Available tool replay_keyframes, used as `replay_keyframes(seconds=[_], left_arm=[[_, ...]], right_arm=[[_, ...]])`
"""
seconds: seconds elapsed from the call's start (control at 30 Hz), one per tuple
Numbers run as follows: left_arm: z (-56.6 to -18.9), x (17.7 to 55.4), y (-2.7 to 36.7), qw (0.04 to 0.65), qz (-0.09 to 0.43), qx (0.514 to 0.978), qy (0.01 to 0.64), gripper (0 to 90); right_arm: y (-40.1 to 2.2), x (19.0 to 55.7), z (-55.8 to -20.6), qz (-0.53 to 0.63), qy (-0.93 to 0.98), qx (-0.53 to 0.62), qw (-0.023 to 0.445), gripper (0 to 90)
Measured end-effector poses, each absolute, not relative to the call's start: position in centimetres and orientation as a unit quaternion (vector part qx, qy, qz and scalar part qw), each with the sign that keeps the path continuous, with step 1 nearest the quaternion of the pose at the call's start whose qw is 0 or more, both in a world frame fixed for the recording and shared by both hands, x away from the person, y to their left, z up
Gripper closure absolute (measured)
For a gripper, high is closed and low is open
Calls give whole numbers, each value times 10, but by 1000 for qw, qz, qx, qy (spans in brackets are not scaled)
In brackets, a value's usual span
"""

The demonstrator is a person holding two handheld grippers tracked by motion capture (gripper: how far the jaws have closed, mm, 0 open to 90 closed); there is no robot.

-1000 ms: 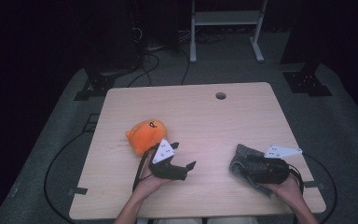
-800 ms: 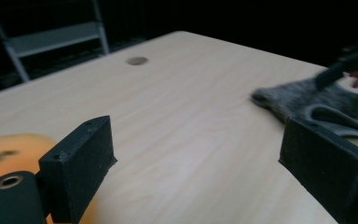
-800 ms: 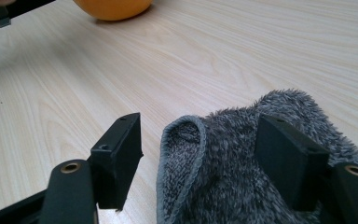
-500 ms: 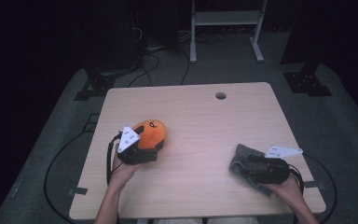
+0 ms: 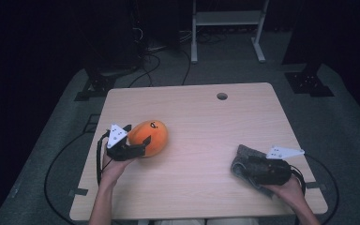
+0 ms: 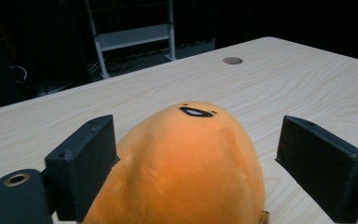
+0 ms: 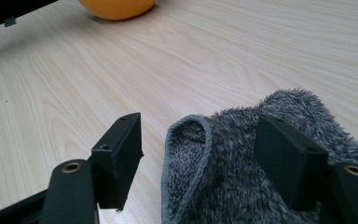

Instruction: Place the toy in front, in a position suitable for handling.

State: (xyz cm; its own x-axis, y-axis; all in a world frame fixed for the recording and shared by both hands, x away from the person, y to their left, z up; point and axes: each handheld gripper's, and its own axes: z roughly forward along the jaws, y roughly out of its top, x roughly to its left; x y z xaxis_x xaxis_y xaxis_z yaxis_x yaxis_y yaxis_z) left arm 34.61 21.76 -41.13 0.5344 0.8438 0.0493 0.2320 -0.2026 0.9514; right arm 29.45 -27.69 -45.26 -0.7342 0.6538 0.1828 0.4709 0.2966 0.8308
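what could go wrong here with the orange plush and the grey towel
The left claw straddles the rounded orange plush toy, its jaws just closing; one jaw nearly touches, the other stands clear, so the soft toy may get shoved sideways or squirt out. The right claw is open over the fluffy grey towel; it might pinch only a fold.

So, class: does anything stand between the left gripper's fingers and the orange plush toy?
Nothing visible does. The orange plush toy already sits between the left gripper fingers, which have just been closing; one is close against its side, the other shows a gap.
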Motion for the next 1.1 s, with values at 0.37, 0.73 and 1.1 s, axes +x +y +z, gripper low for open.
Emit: replay_keyframes(seconds=[0.37,0.73,1.1], left_arm=[[-427,360,216,491,287,733,373,163],[-439,370,213,468,278,751,374,250],[-446,363,204,439,302,753,386,470]], right_arm=[[-277,293,-452,478,800,348,96,313],[-277,293,-454,475,803,349,92,314],[-277,292,-454,476,801,351,92,317]])
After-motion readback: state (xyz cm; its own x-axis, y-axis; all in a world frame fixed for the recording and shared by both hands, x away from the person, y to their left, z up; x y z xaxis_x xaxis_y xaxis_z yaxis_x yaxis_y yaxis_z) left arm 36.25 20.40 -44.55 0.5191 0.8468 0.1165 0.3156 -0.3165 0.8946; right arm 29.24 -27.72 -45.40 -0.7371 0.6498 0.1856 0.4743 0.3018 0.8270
